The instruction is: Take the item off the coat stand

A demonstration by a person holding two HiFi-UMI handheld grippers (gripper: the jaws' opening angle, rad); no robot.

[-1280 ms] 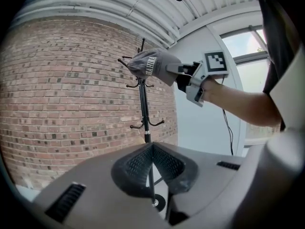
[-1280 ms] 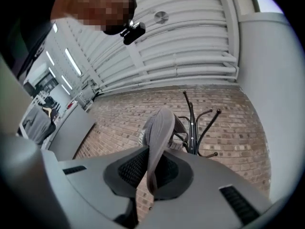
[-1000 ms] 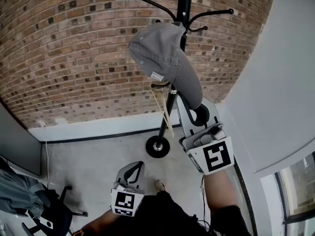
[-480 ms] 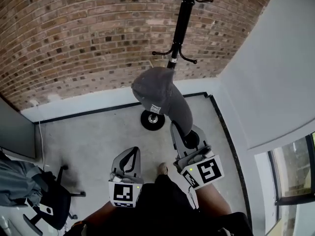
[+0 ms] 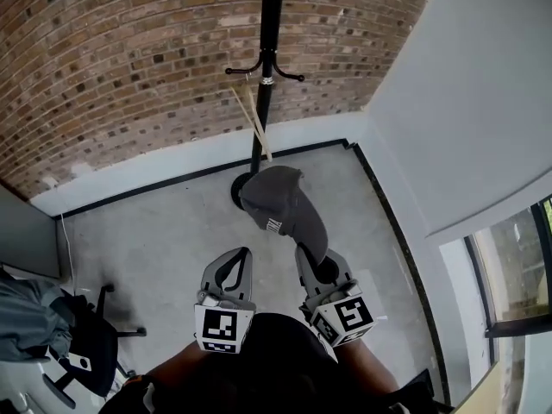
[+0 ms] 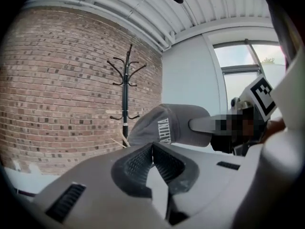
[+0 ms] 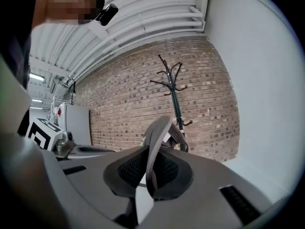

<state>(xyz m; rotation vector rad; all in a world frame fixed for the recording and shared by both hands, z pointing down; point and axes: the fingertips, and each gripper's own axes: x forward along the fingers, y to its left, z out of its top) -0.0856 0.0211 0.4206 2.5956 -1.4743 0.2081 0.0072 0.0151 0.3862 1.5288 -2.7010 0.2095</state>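
At the bottom centre of the head view, the right gripper (image 5: 309,255) is pinching the brim of the grey cap (image 5: 285,210) between its fingers, and the cap is hanging clear above the concrete floor (image 5: 155,231). Just to its left, the left gripper (image 5: 241,255) is carrying nothing, its fingers lying together. Further off, at upper centre, the black coat stand (image 5: 267,76) is standing with bare hooks against the brick wall (image 5: 129,59), apart from the cap. The removal is looking done; at most, setting the cap down is remaining.
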